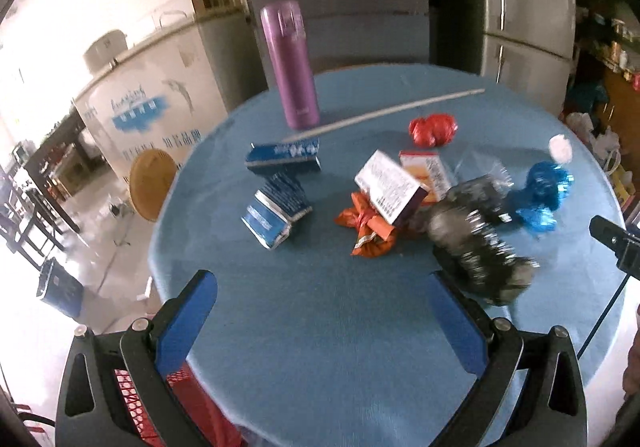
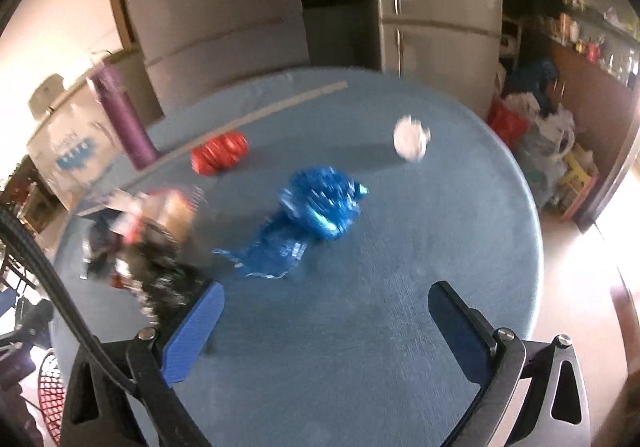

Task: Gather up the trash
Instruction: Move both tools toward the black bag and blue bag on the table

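The left claw [image 1: 322,317] hangs over the near part of the round blue table [image 1: 320,367], its two blue-padded fingers spread wide with nothing between them. Just past its right finger lies a crumpled black-and-silver wrapper [image 1: 478,243], close to the fingertip. Ahead and slightly right sits an orange wrapper [image 1: 366,231] with a white box [image 1: 390,187] leaning over it, and an orange-and-white carton [image 1: 430,171] behind that. Ahead and to the left lie two blue cartons [image 1: 276,213], one behind the other. Farther on, a long pale stick [image 1: 384,113] runs across the table; a red crumpled wrapper [image 1: 432,129] lies to the right and a purple bottle [image 1: 290,65] stands upright to the left.

The right claw [image 2: 326,323] is also spread wide and empty above the cloth. A blue foil wrapper [image 2: 308,215] lies straight ahead of it, well clear of both fingers. The black-and-silver wrapper [image 2: 160,267] sits just beside its left finger, blurred. Beyond, a white paper ball [image 2: 411,143] rests ahead to the right, the red wrapper [image 2: 219,153] ahead to the left.
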`<control>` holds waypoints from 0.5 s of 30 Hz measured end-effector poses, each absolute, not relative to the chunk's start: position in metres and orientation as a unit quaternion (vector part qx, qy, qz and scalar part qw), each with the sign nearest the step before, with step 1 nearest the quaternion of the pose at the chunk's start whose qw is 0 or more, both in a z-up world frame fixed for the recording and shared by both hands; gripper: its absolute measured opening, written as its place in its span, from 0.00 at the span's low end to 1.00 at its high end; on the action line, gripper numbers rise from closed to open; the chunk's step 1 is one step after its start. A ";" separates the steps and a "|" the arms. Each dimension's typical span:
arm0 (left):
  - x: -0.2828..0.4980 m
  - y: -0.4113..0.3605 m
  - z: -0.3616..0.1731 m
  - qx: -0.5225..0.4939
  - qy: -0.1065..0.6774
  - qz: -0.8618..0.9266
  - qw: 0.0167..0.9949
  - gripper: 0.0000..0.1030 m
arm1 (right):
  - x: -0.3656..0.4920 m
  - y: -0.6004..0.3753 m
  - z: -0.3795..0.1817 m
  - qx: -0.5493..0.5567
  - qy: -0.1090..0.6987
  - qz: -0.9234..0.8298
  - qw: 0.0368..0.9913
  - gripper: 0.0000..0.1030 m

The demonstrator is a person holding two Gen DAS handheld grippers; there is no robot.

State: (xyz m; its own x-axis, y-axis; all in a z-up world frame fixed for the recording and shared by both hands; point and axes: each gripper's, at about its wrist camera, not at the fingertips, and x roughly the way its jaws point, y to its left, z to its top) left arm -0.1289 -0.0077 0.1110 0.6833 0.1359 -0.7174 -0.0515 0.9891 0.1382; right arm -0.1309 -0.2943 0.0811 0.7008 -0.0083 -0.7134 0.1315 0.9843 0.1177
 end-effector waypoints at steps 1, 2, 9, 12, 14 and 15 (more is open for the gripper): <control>-0.134 -0.008 0.116 0.054 0.389 0.052 0.918 1.00 | -0.134 -0.289 0.088 0.078 0.380 -0.037 0.921 1.00; -0.142 -0.010 0.124 0.055 0.380 0.051 0.922 1.00 | -0.143 -0.287 0.097 0.078 0.372 -0.034 0.924 1.00; -0.188 -0.025 0.161 0.062 0.343 0.036 0.937 1.00 | -0.202 -0.276 0.150 0.061 0.323 -0.036 0.944 1.00; -0.201 -0.030 0.170 0.069 0.330 0.035 0.941 1.00 | -0.223 -0.275 0.166 0.062 0.300 -0.035 0.951 1.00; -0.210 -0.034 0.178 0.073 0.320 0.036 0.944 1.00 | -0.233 -0.275 0.176 0.061 0.283 -0.040 0.957 1.00; -0.214 -0.035 0.180 0.075 0.315 0.036 0.945 1.00 | -0.238 -0.275 0.179 0.062 0.276 -0.040 0.958 1.00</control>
State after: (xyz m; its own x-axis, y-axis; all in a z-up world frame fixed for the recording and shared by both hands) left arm -0.2138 -0.0350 0.1801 0.7984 0.1150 -0.5911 -0.0202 0.9862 0.1646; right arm -0.2381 -0.2752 0.1791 0.8443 -0.0422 -0.5341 0.1105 0.9892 0.0966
